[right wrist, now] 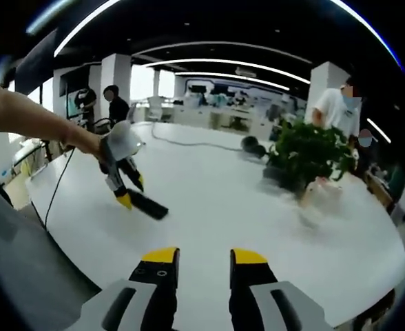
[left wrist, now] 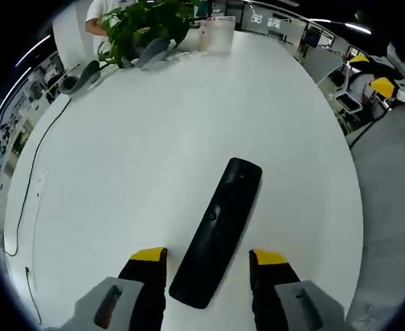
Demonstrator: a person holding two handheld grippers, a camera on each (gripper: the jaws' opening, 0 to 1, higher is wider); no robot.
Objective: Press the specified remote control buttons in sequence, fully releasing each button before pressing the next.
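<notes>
A long black remote control [left wrist: 220, 224] lies flat on the white table [left wrist: 133, 158], pointing away and slightly to the right. My left gripper [left wrist: 208, 256] is open, and its yellow-tipped jaws stand on either side of the remote's near end with a gap on each side. In the right gripper view the left gripper [right wrist: 132, 191] is held by a person's hand at the left, just over the remote control [right wrist: 147, 205]. My right gripper [right wrist: 204, 256] hovers open above the table [right wrist: 216, 186], well short of the remote, with nothing between its jaws.
A potted green plant [left wrist: 144, 24] [right wrist: 306, 155] stands at the table's far side beside a clear container [left wrist: 218, 34]. A thin black cable [left wrist: 34, 179] runs along the left edge. Office chairs and standing people surround the table.
</notes>
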